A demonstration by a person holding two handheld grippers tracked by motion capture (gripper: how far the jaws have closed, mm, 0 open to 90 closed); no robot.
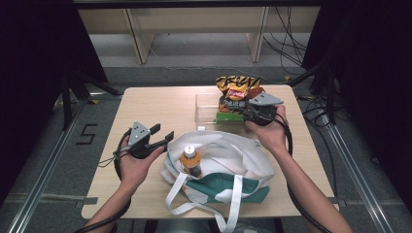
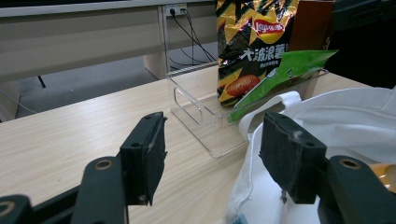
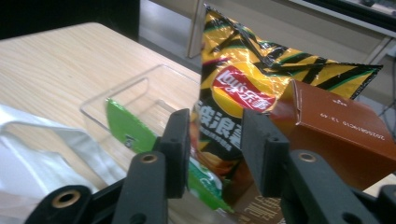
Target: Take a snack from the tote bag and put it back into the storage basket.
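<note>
High view: wooden tabletop (image 1: 160,104) w/ a clear bin (image 1: 206,109) at the back centre. In the bin stand a yellow-black chip bag (image 1: 236,87), a brown box (image 1: 253,92) and a green packet (image 1: 228,116). Right claw (image 1: 247,112) sits at the bin's right end, just in front of the chip bag, held by the right hand (image 1: 269,131); jaws mostly hidden here by the grey plate. Near edge: white-and-green tote (image 1: 218,170) lying open, an orange-capped bottle (image 1: 191,161) upright inside it, straps trailing off the front. Left claw (image 1: 163,136) hovers at the tote's left rim, jaws spread, nothing between them; left hand (image 1: 136,162) rests low on the tabletop.

Left gripper view: left claw (image 2: 212,158) wide apart, pads bare. Between and beyond the jaws: tabletop (image 2: 70,135) and the clear bin (image 2: 201,126). Right jaw hangs over the tote's white cloth (image 2: 336,116). Chip bag (image 2: 250,46) stands upright in the bin, green packet (image 2: 285,74) leaning across its front, brown box (image 2: 310,25) behind.

Right gripper view: right claw (image 3: 215,149) partly spread, jaws apart w/ a clear gap, pads not pressing anything. Chip bag (image 3: 243,79) stands in the gap line, just beyond the tips, upright in the bin (image 3: 135,88). Brown box (image 3: 336,130) leans at the bag's right, touching it. Green packet (image 3: 126,128) lies low at the left jaw, tilted along the bin wall. Tote cloth (image 3: 42,154) at lower left
</note>
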